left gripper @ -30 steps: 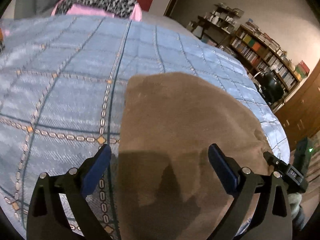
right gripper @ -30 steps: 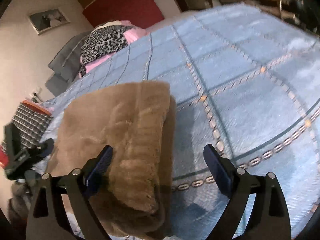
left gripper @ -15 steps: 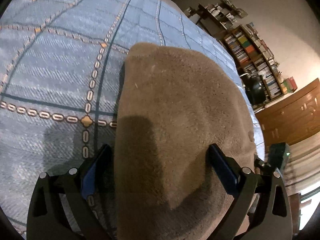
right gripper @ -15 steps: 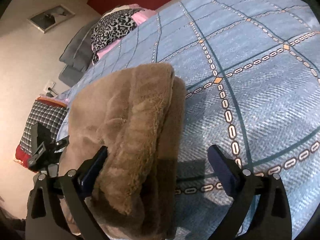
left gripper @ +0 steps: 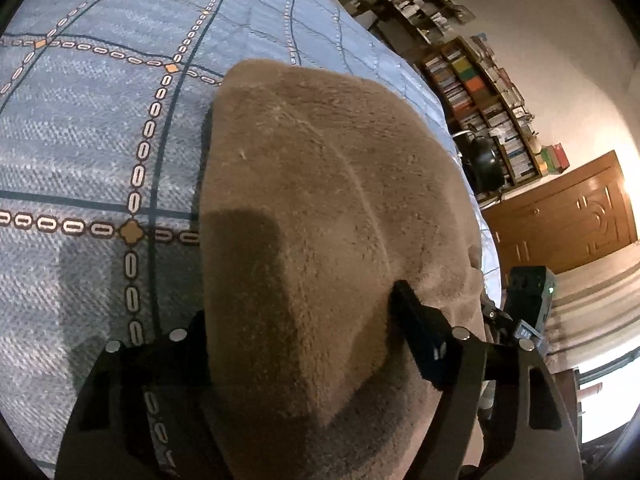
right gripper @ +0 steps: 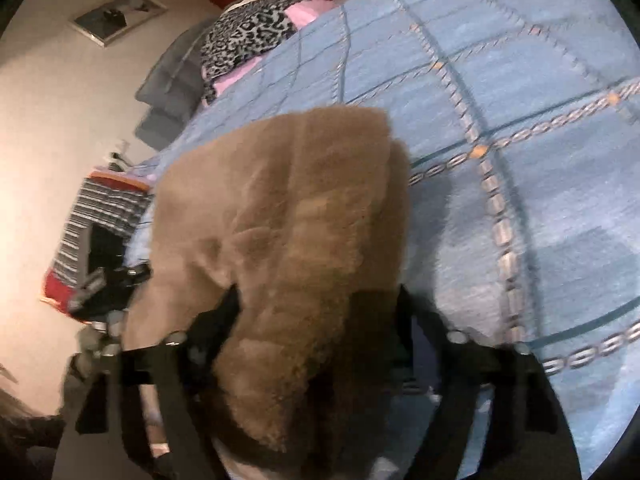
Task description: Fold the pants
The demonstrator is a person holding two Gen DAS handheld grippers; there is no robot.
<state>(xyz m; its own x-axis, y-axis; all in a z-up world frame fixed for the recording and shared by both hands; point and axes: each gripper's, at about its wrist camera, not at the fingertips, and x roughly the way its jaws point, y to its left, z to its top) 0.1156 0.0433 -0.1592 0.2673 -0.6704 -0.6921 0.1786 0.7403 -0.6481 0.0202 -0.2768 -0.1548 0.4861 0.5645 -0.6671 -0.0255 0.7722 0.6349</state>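
1. The pants, a brown fleece bundle already folded over, lie on the bed near its edge, long axis running straight away from both grippers.
2. The left gripper straddles the near end, clenched on the pants.
3. The right gripper grasps the same end's thick layered edge; neither is nearer.

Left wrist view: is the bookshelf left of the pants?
No, the bookshelf stands right of the brown pants, by the wall.
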